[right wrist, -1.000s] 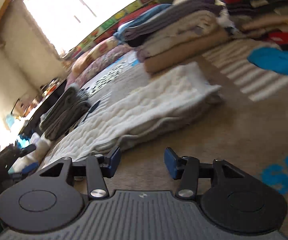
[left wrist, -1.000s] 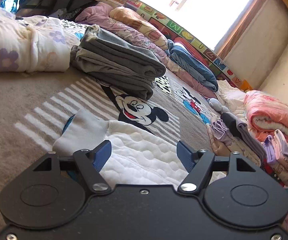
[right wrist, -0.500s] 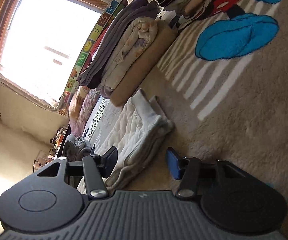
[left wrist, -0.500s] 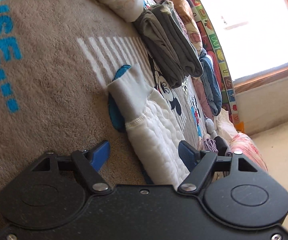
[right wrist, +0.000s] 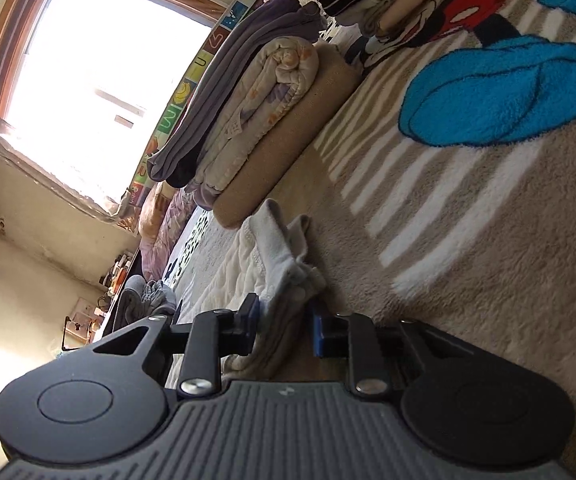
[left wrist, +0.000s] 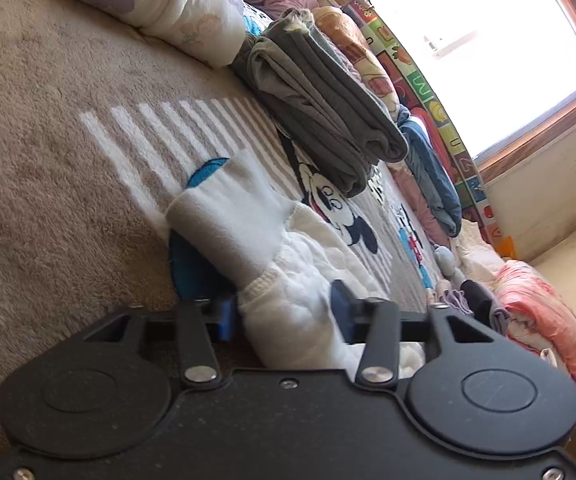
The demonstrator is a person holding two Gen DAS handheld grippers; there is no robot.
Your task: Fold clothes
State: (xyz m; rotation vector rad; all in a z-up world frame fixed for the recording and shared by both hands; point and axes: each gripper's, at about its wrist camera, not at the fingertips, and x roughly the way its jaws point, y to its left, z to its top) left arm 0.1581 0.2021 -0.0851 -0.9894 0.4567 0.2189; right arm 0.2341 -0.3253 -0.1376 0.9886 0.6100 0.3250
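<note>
The white quilted garment (left wrist: 288, 280) is lying on the carpet (left wrist: 47, 160), stretching straight ahead of both tongs, its long axis running away toward the window (left wrist: 488, 40). The left tongs (left wrist: 283, 318) are straddling its near end by the cuff (left wrist: 231, 216), pads half-closed against the cloth. The right tongs (right wrist: 285, 326) are likewise bracketing the other near corner. Whether either is truly clamped, I cannot tell. Both hands are sitting equally near, so lifting together looks likeliest.

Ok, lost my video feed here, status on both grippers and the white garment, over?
Left gripper closed around white quilted garment near its cuff. Right gripper closed on its other end. Garment lying on carpet. Nothing in the way.
</note>
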